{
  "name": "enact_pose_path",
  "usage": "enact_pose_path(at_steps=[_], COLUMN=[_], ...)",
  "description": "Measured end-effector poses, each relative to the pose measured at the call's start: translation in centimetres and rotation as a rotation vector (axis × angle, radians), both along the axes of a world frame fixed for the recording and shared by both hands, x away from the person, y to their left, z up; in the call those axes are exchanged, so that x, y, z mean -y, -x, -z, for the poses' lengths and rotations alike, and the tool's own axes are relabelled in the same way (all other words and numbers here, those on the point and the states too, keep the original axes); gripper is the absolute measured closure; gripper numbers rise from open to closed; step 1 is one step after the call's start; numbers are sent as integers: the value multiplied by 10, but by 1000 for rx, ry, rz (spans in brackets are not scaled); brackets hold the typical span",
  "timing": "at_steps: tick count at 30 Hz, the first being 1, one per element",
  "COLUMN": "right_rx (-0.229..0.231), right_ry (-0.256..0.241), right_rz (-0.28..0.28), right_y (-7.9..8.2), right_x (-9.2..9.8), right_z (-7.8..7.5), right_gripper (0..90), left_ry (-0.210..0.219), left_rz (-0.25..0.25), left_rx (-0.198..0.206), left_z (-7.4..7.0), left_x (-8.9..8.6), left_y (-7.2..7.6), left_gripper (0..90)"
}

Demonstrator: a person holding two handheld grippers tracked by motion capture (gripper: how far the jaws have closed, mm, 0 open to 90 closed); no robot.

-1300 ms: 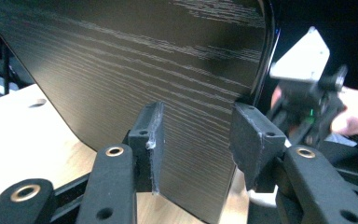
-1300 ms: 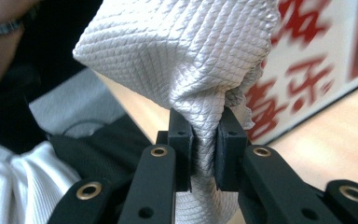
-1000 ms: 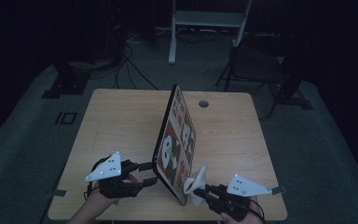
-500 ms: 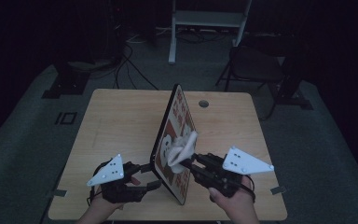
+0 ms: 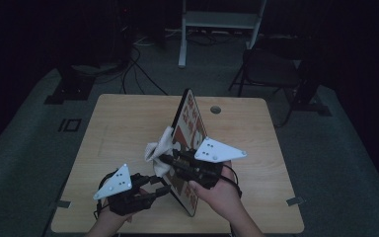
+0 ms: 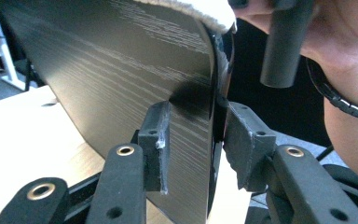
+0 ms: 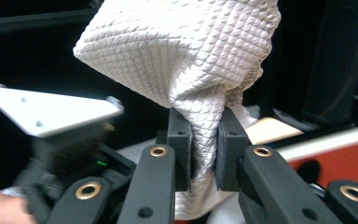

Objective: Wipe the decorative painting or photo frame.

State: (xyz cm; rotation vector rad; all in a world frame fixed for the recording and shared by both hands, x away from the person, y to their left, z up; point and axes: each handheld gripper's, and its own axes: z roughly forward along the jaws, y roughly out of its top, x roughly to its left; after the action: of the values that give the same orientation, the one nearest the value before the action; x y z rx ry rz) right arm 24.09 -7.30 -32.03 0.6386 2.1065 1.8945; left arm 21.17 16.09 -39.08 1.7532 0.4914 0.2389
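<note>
While the left gripper (image 5: 160, 190) clamps the near bottom edge of the board (image 5: 190, 123) and keeps it standing on edge, the right gripper (image 5: 164, 159) presses a white cloth (image 5: 159, 148) to the board's upper edge, jaws pinched shut on a fold of it. Wiping looks under way rather than finished: the cloth sits about midway along the board, so the far stretch toward 12 o'clock seems left to do. On the bench (image 5: 118, 128) little else stands around; a round hole (image 5: 215, 109) lies at 1 o'clock, well apart. What could hinder is the crowding of both grippers at the near end.
</note>
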Motion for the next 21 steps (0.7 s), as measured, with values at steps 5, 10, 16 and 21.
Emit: enact_pose_path(at_steps=[5,10,16,21], right_rx=[-7,8,20,1], right_ry=[30,4,74,93], right_rz=[46,1,32,64], right_y=[-12,-15,-25,-38], right_x=[4,0,-10,-9], right_z=[0,-8,-9,-10], right_gripper=[795,794,794,795], left_ry=[-7,-3,-14,-24], left_rz=[5,3,-6,-4], left_rx=[-5,-6,0,16], left_z=[-1,-1,-1,-3], left_x=[-1,-1,-1,-2], left_y=[-1,-1,0,2], left_gripper=[639,646,653,682])
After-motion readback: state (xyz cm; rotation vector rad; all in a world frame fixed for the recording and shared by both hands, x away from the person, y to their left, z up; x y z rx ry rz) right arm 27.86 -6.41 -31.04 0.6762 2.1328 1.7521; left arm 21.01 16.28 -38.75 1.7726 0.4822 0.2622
